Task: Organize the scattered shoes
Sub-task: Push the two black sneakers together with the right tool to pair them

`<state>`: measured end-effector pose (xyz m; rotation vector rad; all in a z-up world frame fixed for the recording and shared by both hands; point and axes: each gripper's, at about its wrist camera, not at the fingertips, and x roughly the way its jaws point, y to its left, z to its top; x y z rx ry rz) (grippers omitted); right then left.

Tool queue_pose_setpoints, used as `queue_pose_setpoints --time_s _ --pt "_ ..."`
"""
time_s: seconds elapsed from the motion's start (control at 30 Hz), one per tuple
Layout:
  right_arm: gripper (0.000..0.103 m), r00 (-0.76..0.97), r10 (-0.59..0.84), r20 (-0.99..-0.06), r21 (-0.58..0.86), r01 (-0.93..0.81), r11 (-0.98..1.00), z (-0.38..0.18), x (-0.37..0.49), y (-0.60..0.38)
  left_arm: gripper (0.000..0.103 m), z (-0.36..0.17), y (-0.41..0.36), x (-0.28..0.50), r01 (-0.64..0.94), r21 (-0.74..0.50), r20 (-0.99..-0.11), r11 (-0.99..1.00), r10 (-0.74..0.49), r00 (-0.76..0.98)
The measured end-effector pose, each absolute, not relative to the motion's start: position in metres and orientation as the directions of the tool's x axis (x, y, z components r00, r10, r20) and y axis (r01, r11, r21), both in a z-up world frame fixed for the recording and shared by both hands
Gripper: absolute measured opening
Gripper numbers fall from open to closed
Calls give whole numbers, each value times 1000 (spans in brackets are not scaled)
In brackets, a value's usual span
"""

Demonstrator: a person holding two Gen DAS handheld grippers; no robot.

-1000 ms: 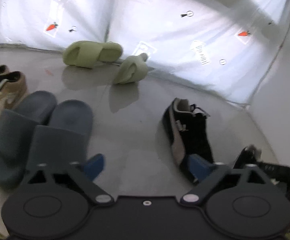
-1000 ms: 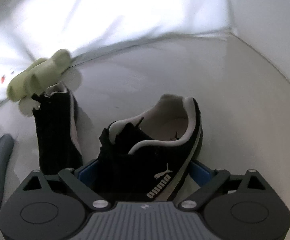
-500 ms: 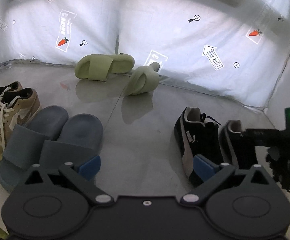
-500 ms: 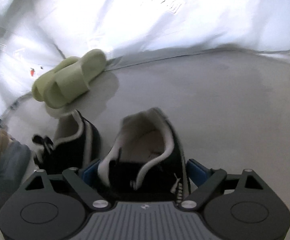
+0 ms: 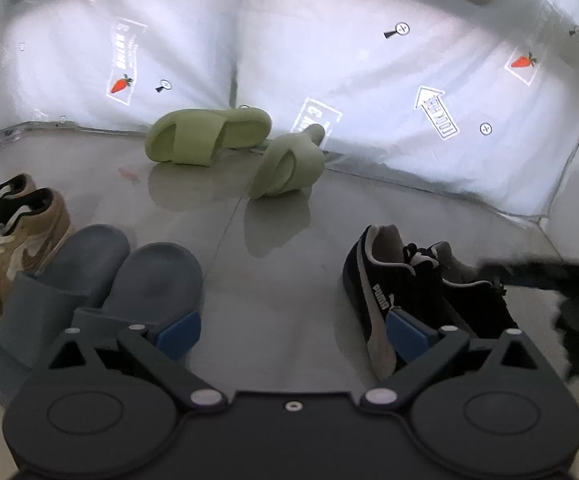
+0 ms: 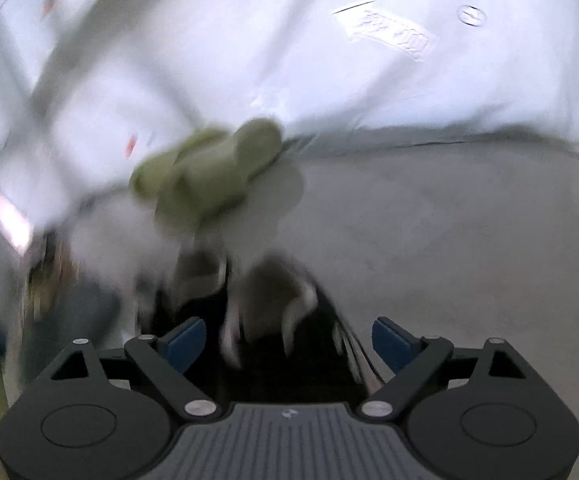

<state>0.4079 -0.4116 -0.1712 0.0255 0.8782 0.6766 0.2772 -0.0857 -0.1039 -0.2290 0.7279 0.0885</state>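
From my left wrist camera I see the left gripper (image 5: pixel 292 330) with its blue pads spread wide and nothing between them, held above the grey floor (image 5: pixel 281 280). The black sneakers (image 5: pixel 421 284) sit as a pair side by side toward the floor's right edge, heels pointing at the far sheet; the nearer one shows a pale side stripe and a brand name. The grey-blue slides (image 5: pixel 89 292) lie paired and touching near the left edge, and just beside them, further left, are the tan sneakers (image 5: pixel 5 248) with cream laces, also paired. The two green slides (image 5: pixel 209 136) are not aligned: one lies along the far edge against the white sheet (image 5: pixel 369 72), the other stands tipped toward the far right of it, the two close together (whether they touch I cannot tell). On the right wrist camera, which is heavily blurred, the right gripper (image 6: pixel 287 340) is parted, its pads (image 6: pixel 183 340) standing clear on either side of one black sneaker, not clamped on it. A dark blurred shape (image 5: pixel 569 300) shows at the right margin of the left view; I cannot identify it.
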Motion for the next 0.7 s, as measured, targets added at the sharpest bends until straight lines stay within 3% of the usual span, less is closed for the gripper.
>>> queue_pose_setpoints --time_s 0.1,0.2,0.57,0.7 --pt "81 389 509 -768 205 -604 770 -186 385 -421 100 -106 -89 292 -115 -195 -675 974 -48 736" --pt "78 428 500 -753 202 -573 795 -187 382 -416 100 -109 -94 304 -80 -210 -681 974 -87 727" --pt "76 486 491 -723 333 -378 864 -182 401 -392 100 -114 -109 331 -14 -239 -681 971 -157 715" --pt "77 472 469 -746 270 -430 861 -176 402 -383 100 -116 -113 333 -2 -240 -682 971 -167 712"
